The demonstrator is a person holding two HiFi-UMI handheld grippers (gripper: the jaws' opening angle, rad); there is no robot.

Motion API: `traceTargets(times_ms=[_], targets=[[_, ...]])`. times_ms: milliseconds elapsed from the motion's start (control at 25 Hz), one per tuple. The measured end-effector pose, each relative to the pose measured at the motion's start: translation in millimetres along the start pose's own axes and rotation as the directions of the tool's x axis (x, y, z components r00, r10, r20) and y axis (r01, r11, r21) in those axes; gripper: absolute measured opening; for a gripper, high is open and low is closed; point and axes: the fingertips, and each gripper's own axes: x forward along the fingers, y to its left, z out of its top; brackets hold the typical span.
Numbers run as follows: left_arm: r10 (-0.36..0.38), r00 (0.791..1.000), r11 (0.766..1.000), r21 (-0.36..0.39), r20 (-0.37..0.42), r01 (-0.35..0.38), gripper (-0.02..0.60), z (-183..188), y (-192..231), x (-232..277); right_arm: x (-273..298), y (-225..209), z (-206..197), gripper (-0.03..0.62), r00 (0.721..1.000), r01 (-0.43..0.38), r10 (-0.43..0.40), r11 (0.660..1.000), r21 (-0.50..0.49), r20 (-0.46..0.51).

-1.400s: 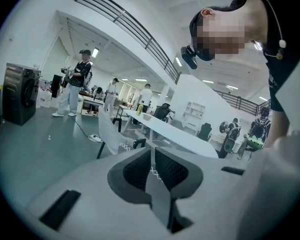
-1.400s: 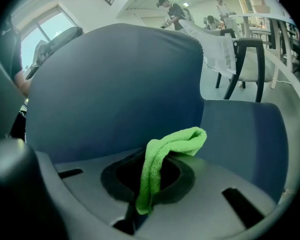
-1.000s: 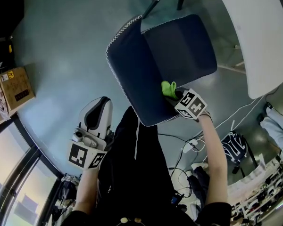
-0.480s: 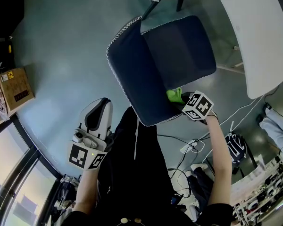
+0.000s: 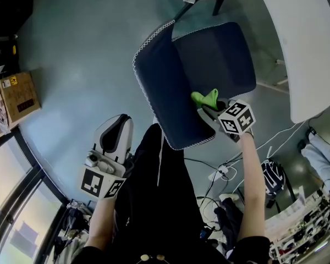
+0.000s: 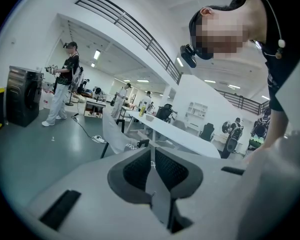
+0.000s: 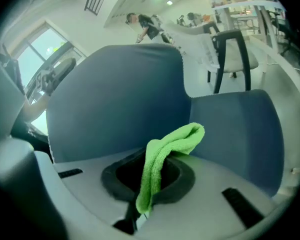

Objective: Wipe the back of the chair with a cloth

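Cloth of fuzzy green terry droops, pinched by right gripper.

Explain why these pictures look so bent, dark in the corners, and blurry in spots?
Head view: wide lens bows the table edge, otherwise sharp. Left gripper view: fisheye circle with black corners; the mosaic patch was added afterwards. Right gripper view: same black corners, the window washes out pale, the near cloth looks slightly soft.

I see the cloth in the fingers of my right gripper, over the chair seat. The backrest is left of it, the bench right, and my left gripper well apart, nearer me.
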Motion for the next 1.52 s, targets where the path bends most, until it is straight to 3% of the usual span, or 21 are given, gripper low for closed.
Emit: traceTargets(times_ms=[240,480,800,1040,1240,1520], targets=[[0.001,1.0,1.0,-0.002,0.029,-0.001,0.029,11,6,-5,1,-25,63,0.02,0.975,0.092,-0.108,0.992,0.087,0.196],[0.024,0.999,0.999,-0.023,0.049,-0.022,0.029,11,9,-9,7,-51,108,0.02,0.93,0.187,-0.229,0.968,0.167,0.288],[0.056,0.997,0.997,-0.05,0.058,-0.053,0.031,7,18,-19,36,-72,134,0.02,0.916,0.25,-0.29,0.953,0.17,0.277],[0.084,0.994,0.993,-0.085,0.076,-0.077,0.031,8,33,-33,61,-103,161,0.02,0.874,0.302,-0.373,0.919,0.252,0.313],[0.151,0.985,0.985,-0.091,0.082,-0.144,0.032,10,50,-38,79,-128,176,0.02,0.857,0.318,-0.409,0.898,0.303,0.314],[0.143,0.988,0.988,-0.064,0.064,-0.139,0.1,7,53,-31,95,-141,186,0.02,0.854,0.317,-0.411,0.897,0.308,0.318]])
